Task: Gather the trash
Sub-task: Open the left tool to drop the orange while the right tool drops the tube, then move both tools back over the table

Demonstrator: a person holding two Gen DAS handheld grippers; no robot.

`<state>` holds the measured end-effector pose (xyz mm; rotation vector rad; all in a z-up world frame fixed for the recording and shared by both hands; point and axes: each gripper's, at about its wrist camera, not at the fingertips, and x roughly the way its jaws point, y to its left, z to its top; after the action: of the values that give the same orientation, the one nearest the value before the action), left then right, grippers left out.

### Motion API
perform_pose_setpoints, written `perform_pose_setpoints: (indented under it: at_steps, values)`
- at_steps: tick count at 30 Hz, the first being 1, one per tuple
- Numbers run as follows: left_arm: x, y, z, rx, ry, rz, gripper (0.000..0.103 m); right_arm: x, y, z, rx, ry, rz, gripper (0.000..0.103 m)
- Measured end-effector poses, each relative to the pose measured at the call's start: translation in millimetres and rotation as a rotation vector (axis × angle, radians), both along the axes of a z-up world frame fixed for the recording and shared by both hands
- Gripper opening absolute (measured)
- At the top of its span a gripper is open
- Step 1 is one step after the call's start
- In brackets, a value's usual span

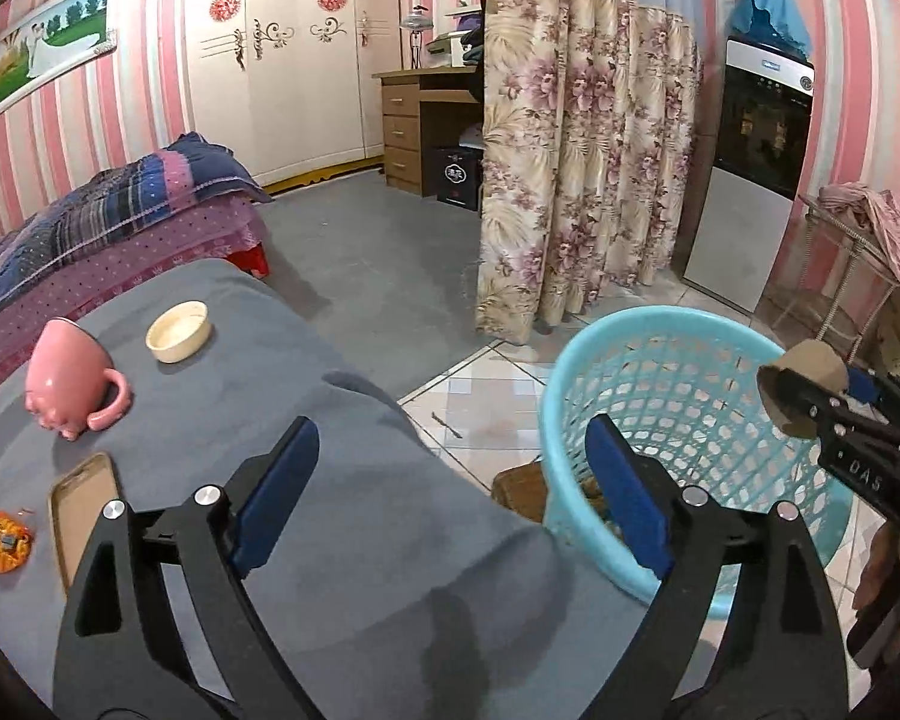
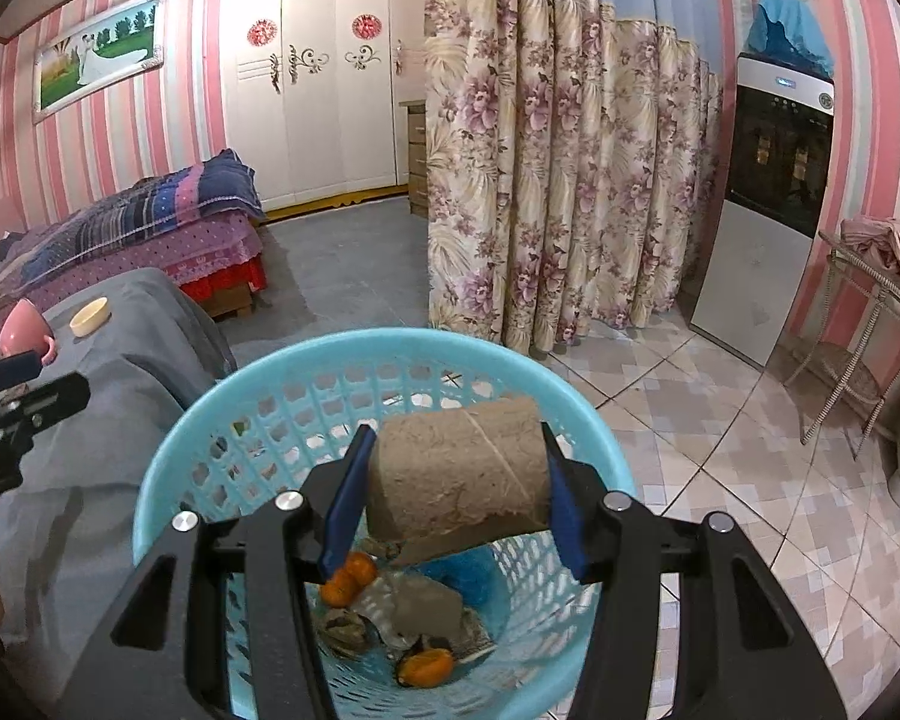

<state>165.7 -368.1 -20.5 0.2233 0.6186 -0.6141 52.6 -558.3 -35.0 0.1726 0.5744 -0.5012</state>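
My right gripper [image 2: 455,483] is shut on a brown cardboard roll [image 2: 459,474], held crosswise over the mouth of the light blue plastic basket [image 2: 168,468]. Inside the basket lie orange peels [image 2: 348,579], crumpled wrappers and a blue scrap. In the left wrist view the same roll [image 1: 804,381] and right gripper [image 1: 810,393] hang over the basket's [image 1: 570,396] right rim. My left gripper [image 1: 456,474] stands open with nothing between its fingers, above the edge of the grey-covered table [image 1: 342,540], next to the basket. An orange wrapper [image 1: 0,540] lies at the table's left edge.
On the grey cloth sit a pink mug [image 1: 69,384] on its side, a cream round dish [image 1: 179,331] and a phone [image 1: 81,510]. A bed [image 1: 108,222], a floral curtain [image 1: 582,168], a water dispenser [image 1: 750,168] and a metal stand [image 1: 852,276] ring the tiled floor.
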Motion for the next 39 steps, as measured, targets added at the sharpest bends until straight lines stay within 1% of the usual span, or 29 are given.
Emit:
perform_pose_setpoints:
  at_steps: [2,3,5,6,8,11,14,18,20,24,27,28,31,33,36,39]
  values:
    - [2,6,0,0.009,-0.007,0.013,0.088,5,2,1,-0.009,-0.005,-0.008,0.054]
    - [4,8,1,0.006,-0.004,0.017,0.088,7,3,1,-0.015,-0.004,-0.022,0.057]
    - [8,15,4,-0.013,0.011,0.026,0.088,9,4,0,-0.008,-0.006,-0.050,0.083]
    - [10,18,5,-0.020,0.015,0.030,0.088,9,5,2,-0.005,-0.010,-0.058,0.086]
    - [13,23,8,-0.022,0.015,0.035,0.088,8,9,3,-0.007,-0.011,-0.082,0.089]
    - [14,34,12,-0.027,0.012,0.048,0.091,9,14,5,-0.009,0.008,-0.101,0.091]
    - [14,49,17,-0.030,0.006,0.061,0.092,7,20,9,0.002,-0.002,-0.104,0.098]
    - [14,81,21,-0.027,0.007,0.100,0.094,11,39,23,0.022,-0.031,-0.081,0.098]
    - [18,97,24,-0.029,0.019,0.127,0.094,16,56,34,0.004,-0.042,-0.055,0.098]
    - [21,135,29,-0.018,0.004,0.211,0.095,28,87,51,-0.016,-0.062,0.005,0.098]
    - [25,171,32,0.021,-0.030,0.305,0.096,42,111,62,0.002,-0.080,0.055,0.098]
    - [27,179,33,0.025,-0.034,0.323,0.097,49,120,63,0.012,-0.080,0.077,0.098]
    - [39,215,28,0.026,-0.014,0.392,0.097,65,143,59,0.030,-0.063,0.129,0.098]
    - [49,234,22,0.039,0.002,0.423,0.097,79,160,51,0.033,-0.031,0.171,0.098]
    - [64,255,11,0.057,0.033,0.459,0.097,90,183,39,-0.010,-0.001,0.214,0.098]
    - [80,278,-5,0.024,0.101,0.482,0.097,101,200,25,-0.037,0.029,0.230,0.098]
